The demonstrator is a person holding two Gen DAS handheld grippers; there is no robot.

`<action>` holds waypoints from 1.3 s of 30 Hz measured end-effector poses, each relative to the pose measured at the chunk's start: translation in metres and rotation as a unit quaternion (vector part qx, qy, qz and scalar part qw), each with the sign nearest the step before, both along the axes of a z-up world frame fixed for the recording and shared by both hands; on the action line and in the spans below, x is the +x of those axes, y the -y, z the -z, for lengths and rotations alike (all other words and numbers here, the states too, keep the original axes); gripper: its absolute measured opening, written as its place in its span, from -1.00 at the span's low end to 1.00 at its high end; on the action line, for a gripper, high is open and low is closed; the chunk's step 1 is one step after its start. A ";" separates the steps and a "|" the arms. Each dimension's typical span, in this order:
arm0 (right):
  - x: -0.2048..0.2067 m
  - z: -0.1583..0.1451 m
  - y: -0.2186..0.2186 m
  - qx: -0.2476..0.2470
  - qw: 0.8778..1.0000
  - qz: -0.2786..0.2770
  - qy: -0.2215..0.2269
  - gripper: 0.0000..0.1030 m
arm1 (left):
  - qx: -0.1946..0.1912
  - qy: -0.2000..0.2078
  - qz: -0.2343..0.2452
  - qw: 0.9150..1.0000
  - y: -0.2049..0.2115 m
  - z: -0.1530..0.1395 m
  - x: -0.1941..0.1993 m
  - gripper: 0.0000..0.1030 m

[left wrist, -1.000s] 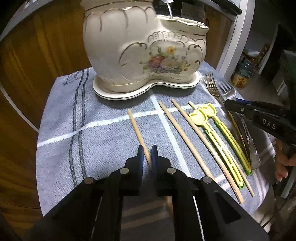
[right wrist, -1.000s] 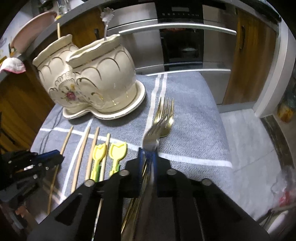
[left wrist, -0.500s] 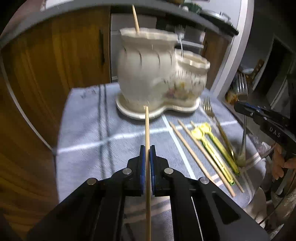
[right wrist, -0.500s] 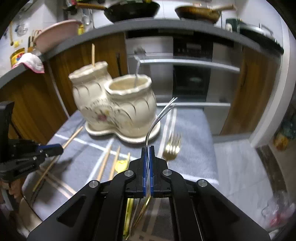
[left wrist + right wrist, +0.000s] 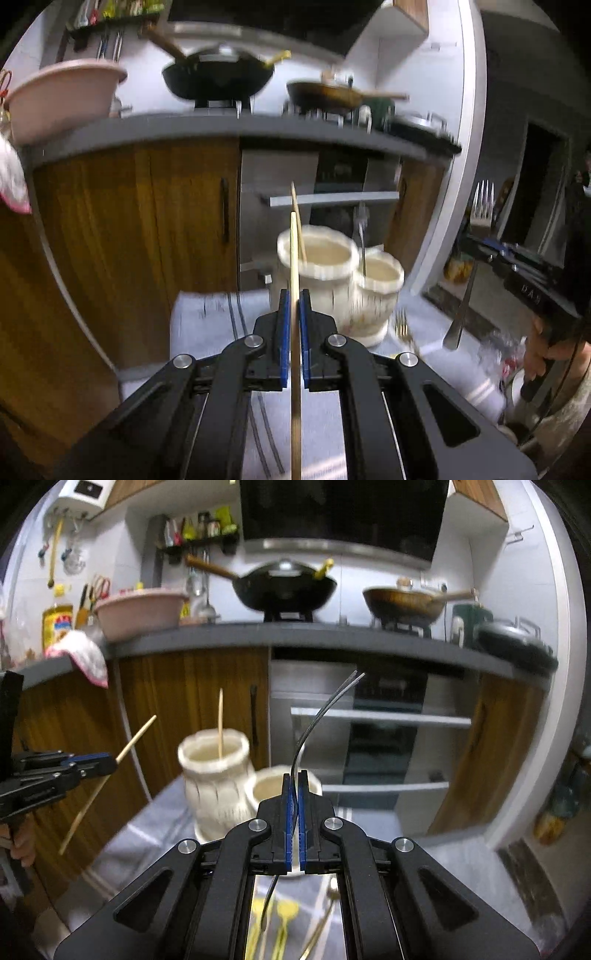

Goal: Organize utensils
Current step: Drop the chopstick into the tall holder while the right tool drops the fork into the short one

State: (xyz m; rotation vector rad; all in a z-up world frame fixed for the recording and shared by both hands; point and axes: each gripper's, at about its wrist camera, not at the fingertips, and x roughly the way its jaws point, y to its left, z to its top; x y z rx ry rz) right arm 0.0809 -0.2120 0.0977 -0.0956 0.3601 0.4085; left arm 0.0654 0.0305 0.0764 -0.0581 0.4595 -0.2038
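Chopstick of pale wood (image 5: 294,258), light and stiff, stands clamped mid-shaft in the left hand-held gripper (image 5: 294,306) before the cream ceramic twin-pot holder (image 5: 314,258); rightward, the right hand-held gripper (image 5: 294,794) pinches a slippery steel fork (image 5: 314,720) by its neck.

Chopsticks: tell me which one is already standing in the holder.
The chopstick upright in the taller pot; the other chopstick is clamped in the left gripper.

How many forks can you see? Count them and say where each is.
2. A silver fork is clamped in the right gripper; a gold fork lies on the cloth beside the holder. Others may be hidden.
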 end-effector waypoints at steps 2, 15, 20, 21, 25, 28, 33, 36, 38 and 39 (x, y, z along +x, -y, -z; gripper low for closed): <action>0.007 -0.012 -0.003 0.005 1.000 0.001 0.018 -0.94 | -0.015 0.034 0.000 0.999 -0.002 -0.015 0.011 -0.91; 0.070 -0.031 -0.011 0.046 0.997 0.026 0.057 -0.94 | -0.076 0.141 -0.005 0.987 0.027 -0.053 0.102 -0.91; 0.090 -0.012 -0.010 0.051 0.998 0.026 0.033 -0.94 | -0.075 0.162 -0.010 0.984 0.037 -0.035 0.122 -0.91; 0.094 -0.007 -0.010 0.051 0.998 0.023 0.025 -0.94 | -0.071 0.161 -0.013 0.984 0.037 -0.030 0.124 -0.91; 0.099 0.009 -0.014 0.040 0.999 0.013 0.009 -0.94 | -0.074 0.148 -0.017 0.986 0.031 -0.012 0.127 -0.91; 0.101 0.025 -0.018 0.030 1.000 0.003 -0.003 -0.94 | -0.070 0.140 -0.016 0.988 0.024 -0.002 0.118 -0.91; 0.104 0.043 -0.021 0.019 1.000 0.000 -0.020 -0.93 | -0.070 0.104 -0.010 0.992 0.010 0.012 0.107 -0.91; 0.106 0.050 -0.021 0.015 0.999 0.002 -0.031 -0.93 | -0.064 0.078 -0.009 0.995 0.006 0.017 0.103 -0.91; 0.109 0.055 -0.020 0.014 0.999 0.003 -0.040 -0.93 | -0.057 0.055 -0.006 0.997 0.005 0.021 0.104 -0.91; 0.110 0.057 -0.020 0.012 0.999 0.005 -0.044 -0.93 | -0.053 0.046 -0.006 0.997 0.005 0.023 0.104 -0.91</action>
